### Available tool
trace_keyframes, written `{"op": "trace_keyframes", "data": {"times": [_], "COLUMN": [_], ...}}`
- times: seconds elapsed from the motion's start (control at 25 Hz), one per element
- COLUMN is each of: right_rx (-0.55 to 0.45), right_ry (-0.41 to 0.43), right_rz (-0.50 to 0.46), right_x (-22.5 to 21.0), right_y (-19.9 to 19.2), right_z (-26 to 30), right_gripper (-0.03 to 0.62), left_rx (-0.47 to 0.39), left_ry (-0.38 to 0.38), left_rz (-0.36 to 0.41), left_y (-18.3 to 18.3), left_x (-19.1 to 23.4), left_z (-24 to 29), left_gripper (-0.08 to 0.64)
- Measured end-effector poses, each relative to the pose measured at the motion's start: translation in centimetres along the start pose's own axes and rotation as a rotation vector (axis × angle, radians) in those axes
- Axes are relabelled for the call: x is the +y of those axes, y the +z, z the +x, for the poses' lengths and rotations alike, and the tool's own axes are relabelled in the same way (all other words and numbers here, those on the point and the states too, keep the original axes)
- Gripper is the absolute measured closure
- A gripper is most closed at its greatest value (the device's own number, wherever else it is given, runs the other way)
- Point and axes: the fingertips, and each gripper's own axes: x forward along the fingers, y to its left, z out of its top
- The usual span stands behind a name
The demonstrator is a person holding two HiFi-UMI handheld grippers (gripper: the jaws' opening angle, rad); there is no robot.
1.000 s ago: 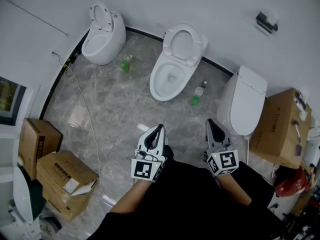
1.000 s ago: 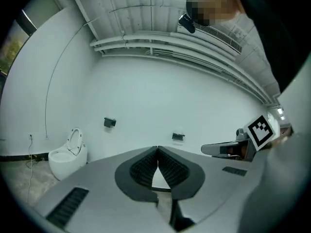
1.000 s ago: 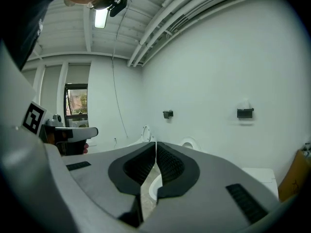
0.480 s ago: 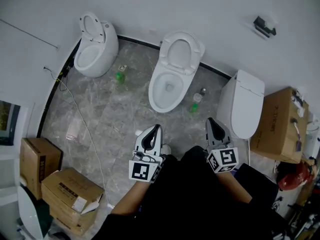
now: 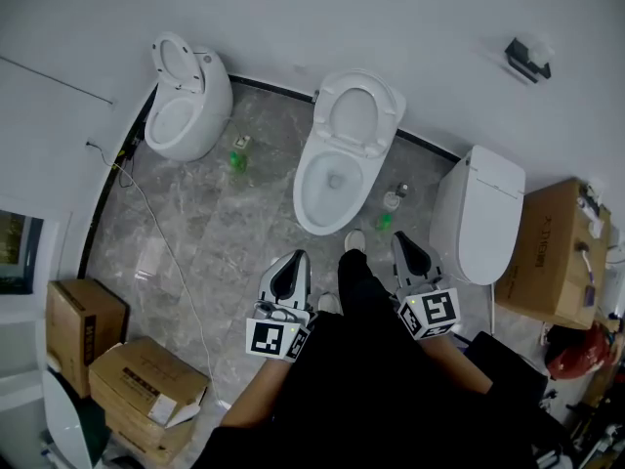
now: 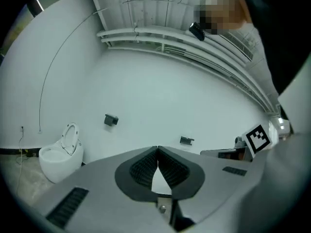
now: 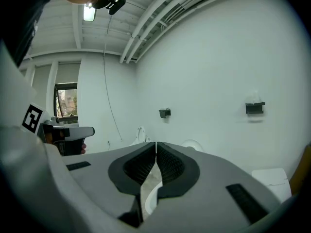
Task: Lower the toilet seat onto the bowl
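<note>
The middle toilet stands against the wall with its seat raised over the open bowl. In the head view my left gripper and right gripper hang side by side short of the bowl, both shut and holding nothing. A dark trouser leg and a white shoe reach between them. The left gripper points level at the wall, its pads pressed together. The right gripper points slightly down; the raised seat shows just past its tips, with the bowl rim below.
A second toilet with raised seat stands at the left, a closed one at the right. Green bottles flank the middle toilet. A cable crosses the floor. Cardboard boxes sit at both sides.
Both grippers and the camera have moved forward toward the middle toilet. A leg and shoe have stepped in between the grippers. Both stay shut.
</note>
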Motion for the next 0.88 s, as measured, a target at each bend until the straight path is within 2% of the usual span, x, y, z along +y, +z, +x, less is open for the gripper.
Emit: {"op": "trace_keyframes", "data": {"times": [0.28,0.56,0.76,0.88], "right_rx": [0.006,0.031,0.019,0.03], "right_ry": [0.025,0.024,0.025,0.033], "right_rz": [0.033,0.068,0.156,0.166], "right_x": [-6.0,-13.4,-17.7,-20.2], "right_y": [1.6,1.9,1.5,1.3], "right_z": [7.4,13.8,17.8,20.2], "right_gripper": [0.558,0.558,0.558,0.558], "left_rx": [0.053,0.121,0.187,0.215], "left_ry": [0.017,0.038,0.022,0.037], "left_rz": [0.058,0.06,0.074,0.072], "left_y": [0.3,-1.1,-2.7,-3.5], "left_x": [2.2,3.7,4.0,4.3], "left_z": [8.9,17.4,22.3,24.7], "left_gripper": [0.545,0.545,0.545,0.545]}}
